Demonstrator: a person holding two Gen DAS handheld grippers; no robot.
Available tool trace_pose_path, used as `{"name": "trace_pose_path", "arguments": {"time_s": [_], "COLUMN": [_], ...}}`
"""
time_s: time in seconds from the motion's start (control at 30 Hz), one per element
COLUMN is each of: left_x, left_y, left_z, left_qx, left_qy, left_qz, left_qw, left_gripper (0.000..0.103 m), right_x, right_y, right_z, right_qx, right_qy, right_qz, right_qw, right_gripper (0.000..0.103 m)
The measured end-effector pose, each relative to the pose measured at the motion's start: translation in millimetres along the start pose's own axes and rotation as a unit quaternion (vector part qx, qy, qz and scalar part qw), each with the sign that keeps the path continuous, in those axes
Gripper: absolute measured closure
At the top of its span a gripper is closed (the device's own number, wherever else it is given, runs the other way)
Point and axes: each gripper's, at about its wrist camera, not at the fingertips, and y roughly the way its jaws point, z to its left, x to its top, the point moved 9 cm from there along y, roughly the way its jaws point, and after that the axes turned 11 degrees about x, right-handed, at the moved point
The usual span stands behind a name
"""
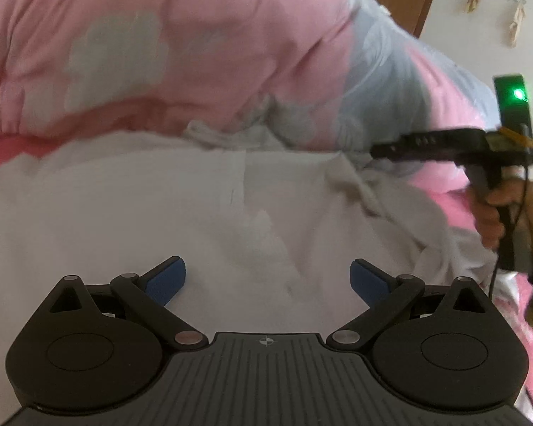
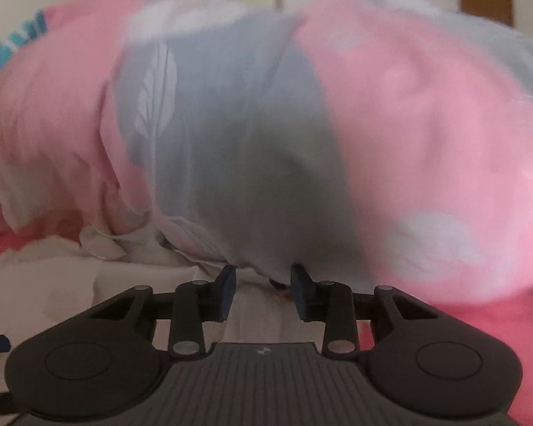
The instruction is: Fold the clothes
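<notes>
Across the bed, from my left wrist camera, I see a white garment (image 1: 160,206) spread fairly flat on the bedding, with a wrinkled, bunched edge (image 1: 366,184) toward its far right side. Behind it rises a heap of pink quilt with pale cloud shapes (image 1: 131,56), part of it wrapped in a clear plastic bag (image 1: 380,71). My left gripper (image 1: 268,278) hangs over the white cloth with its blue pads spread wide and nothing between them. My right gripper (image 2: 263,285) shows in its own blurred view with the pads parted by a narrow gap; the gap looks empty, though the far tips sit right at the lower edge of the plastic-wrapped bundle (image 2: 238,149), and I cannot tell whether they brush it. From the left view that right gripper (image 1: 376,151) points toward the crumpled edge, a hand (image 1: 501,209) on its handle. I judge the folding to be at an early stage: the garment is laid out and mostly smoothed, but I see no clean fold line yet, and the rumpled right side needs straightening before any edge is brought over. Neither claw holds cloth, so a fresh grasp comes first.
</notes>
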Motion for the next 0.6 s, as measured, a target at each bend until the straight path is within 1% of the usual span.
{"name": "trace_pose_path", "arguments": {"time_s": [0.07,0.2,0.3,0.33,0.37,0.43,0.5,0.6], "left_x": [-2,-5,-5,-6,-6,-6,-6,-7], "left_y": [1,0,2,2,2,2,2,3], "left_z": [1,0,1,1,1,1,1,2], "left_qx": [-0.001,-0.003,-0.011,-0.012,-0.013,-0.016,-0.019,-0.024], "left_qy": [-0.004,-0.003,-0.008,-0.009,-0.009,-0.010,-0.014,-0.019], "left_qz": [-0.002,-0.010,-0.011,-0.012,-0.012,-0.013,-0.014,-0.015], "left_qw": [1.0000,0.9999,0.9998,0.9998,0.9998,0.9997,0.9996,0.9994], "left_gripper": [0.003,0.002,0.001,0.000,0.000,0.000,0.000,0.000], "right_x": [0,-7,-9,-9,-8,-4,3,15], "right_y": [18,33,38,39,40,38,27,6], "right_z": [1,8,13,14,14,14,16,25], "right_qx": [0.012,0.031,0.025,0.025,0.026,0.039,0.058,0.068], "right_qy": [-0.016,-0.040,-0.063,-0.063,-0.061,-0.043,-0.018,-0.009], "right_qz": [0.013,0.034,0.032,0.030,0.028,0.016,-0.010,-0.035], "right_qw": [1.000,0.998,0.997,0.997,0.997,0.998,0.998,0.997], "right_gripper": [0.066,0.066,0.068,0.076,0.091,0.101,0.101,0.101]}}
